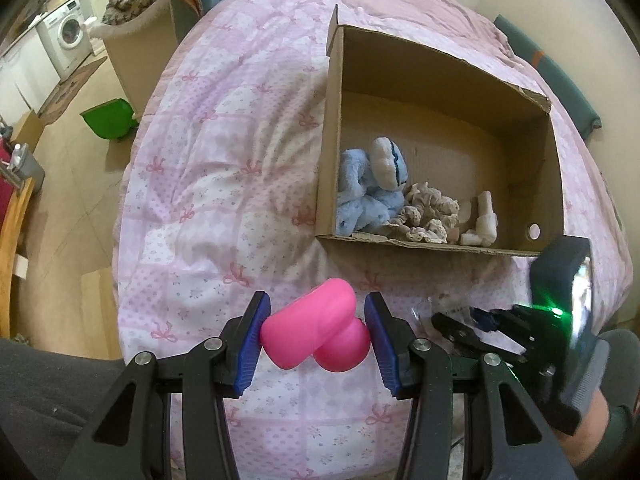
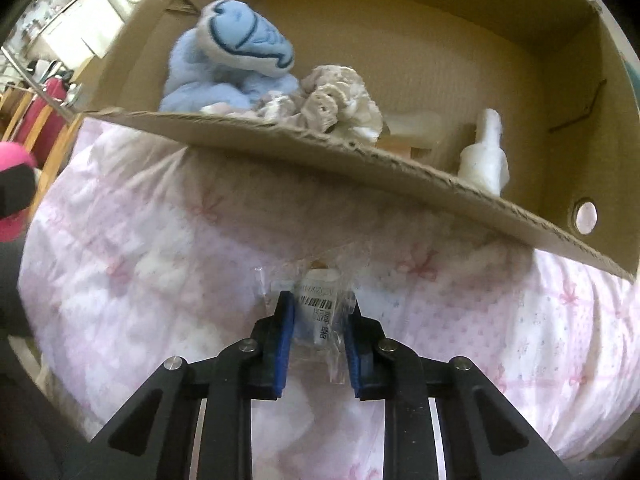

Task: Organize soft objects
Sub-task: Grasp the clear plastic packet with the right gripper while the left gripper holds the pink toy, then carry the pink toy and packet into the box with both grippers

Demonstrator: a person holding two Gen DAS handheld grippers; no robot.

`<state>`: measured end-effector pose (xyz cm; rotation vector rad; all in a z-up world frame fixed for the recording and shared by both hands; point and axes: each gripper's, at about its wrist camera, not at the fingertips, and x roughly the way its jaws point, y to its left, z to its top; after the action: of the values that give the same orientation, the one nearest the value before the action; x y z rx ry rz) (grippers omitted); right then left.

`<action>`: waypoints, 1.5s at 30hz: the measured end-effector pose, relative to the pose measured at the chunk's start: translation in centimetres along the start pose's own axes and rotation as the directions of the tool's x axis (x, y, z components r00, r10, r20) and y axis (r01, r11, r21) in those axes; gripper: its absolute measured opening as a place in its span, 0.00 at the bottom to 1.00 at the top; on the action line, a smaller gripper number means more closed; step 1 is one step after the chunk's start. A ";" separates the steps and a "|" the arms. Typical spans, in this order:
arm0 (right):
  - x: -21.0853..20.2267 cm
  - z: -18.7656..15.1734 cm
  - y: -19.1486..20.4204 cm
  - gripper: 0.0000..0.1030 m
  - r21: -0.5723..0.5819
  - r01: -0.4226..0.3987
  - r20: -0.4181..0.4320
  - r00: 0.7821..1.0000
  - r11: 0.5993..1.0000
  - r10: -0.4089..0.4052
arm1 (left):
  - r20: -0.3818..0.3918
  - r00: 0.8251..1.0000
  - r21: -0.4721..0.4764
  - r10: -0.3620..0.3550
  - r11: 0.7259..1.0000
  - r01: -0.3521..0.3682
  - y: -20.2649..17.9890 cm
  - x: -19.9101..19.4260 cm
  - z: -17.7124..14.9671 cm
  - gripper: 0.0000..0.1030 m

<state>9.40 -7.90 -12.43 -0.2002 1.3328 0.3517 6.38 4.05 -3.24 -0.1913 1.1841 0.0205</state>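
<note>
My left gripper (image 1: 317,320) is shut on a soft pink toy (image 1: 316,330), held above the pink quilt (image 1: 208,184) in front of the cardboard box (image 1: 440,68). The box holds a blue plush (image 1: 370,192), a beige crocheted bundle (image 1: 426,212) and a white piece (image 1: 484,220). My right gripper (image 2: 319,312) is shut on a clear plastic packet with a barcode label (image 2: 320,312), just in front of the box's near wall (image 2: 320,148). The blue plush (image 2: 232,60) and the crocheted bundle (image 2: 336,104) show over that wall. The right gripper also shows in the left wrist view (image 1: 472,320).
The box sits on a bed covered by the quilt. Left of the bed are a green dustpan (image 1: 110,120), a washing machine (image 1: 66,36) and a wooden piece of furniture (image 1: 12,232). A dark cushion (image 1: 560,80) lies behind the box.
</note>
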 end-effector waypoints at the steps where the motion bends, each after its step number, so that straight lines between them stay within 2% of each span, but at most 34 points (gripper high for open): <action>1: -0.5 -0.3 0.0 0.24 -0.002 -0.010 0.002 1.000 1.000 0.010 | -0.001 1.000 0.001 0.000 1.000 0.000 0.0 0.0 0.0 0.44; 8: -5.7 -1.3 -0.3 0.24 0.016 -0.098 0.065 0.993 0.995 0.097 | -0.012 1.000 0.016 0.017 1.000 -0.017 -0.4 0.5 -0.2 0.44; 11: -7.9 -1.5 -1.8 0.24 0.041 -0.138 0.110 0.985 0.990 0.133 | -0.005 1.000 0.027 0.019 0.999 -0.019 -0.8 0.4 -0.1 0.44; 14: -9.8 -0.9 -2.8 0.24 0.063 -0.186 0.185 0.968 0.981 0.171 | 0.021 1.000 0.043 0.019 0.999 -0.020 -1.3 -0.1 0.2 0.44; 20: -12.4 0.6 -5.2 0.24 0.092 -0.201 0.323 0.932 0.975 0.162 | 0.104 0.995 0.069 -0.011 0.998 0.004 -2.9 -1.9 2.6 0.44; 23: -12.8 1.9 -6.9 0.24 0.120 -0.202 0.360 0.921 0.972 0.147 | 0.146 0.989 0.084 -0.026 0.996 0.014 -3.6 -2.3 4.8 0.44; 25: -12.1 3.1 -8.1 0.24 0.140 -0.224 0.365 0.917 0.964 0.160 | 0.165 0.986 0.095 -0.010 0.995 -0.006 -4.0 -2.0 5.9 0.44; 28: -10.3 4.5 -9.6 0.24 0.189 -0.226 0.361 0.921 0.956 0.146 | 0.166 0.986 0.106 -0.005 0.994 -0.013 -4.6 -0.9 7.5 0.44; 33: -8.2 4.8 -10.7 0.24 0.243 -0.237 0.340 0.929 0.941 0.146 | 0.175 0.984 0.133 -0.024 0.991 0.000 -5.8 1.0 8.7 0.44; 38: -6.7 5.1 -10.9 0.25 0.259 -0.211 0.311 0.942 0.943 0.126 | 0.157 0.986 0.152 -0.062 0.988 0.038 -6.7 3.0 8.2 0.44; 41: -5.9 4.8 -10.9 0.24 0.271 -0.195 0.289 0.951 0.943 0.113 | 0.164 0.986 0.151 -0.026 0.989 0.001 -7.0 3.8 7.5 0.44; 45: -5.3 4.9 -10.5 0.24 0.272 -0.179 0.267 0.958 0.946 0.104 | 0.177 0.983 0.146 -0.049 0.989 0.023 -6.5 4.1 7.2 0.44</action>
<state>16.63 -16.73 -6.72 0.1871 1.1348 0.2858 15.35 -1.53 -3.53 -0.0816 0.9967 -0.0779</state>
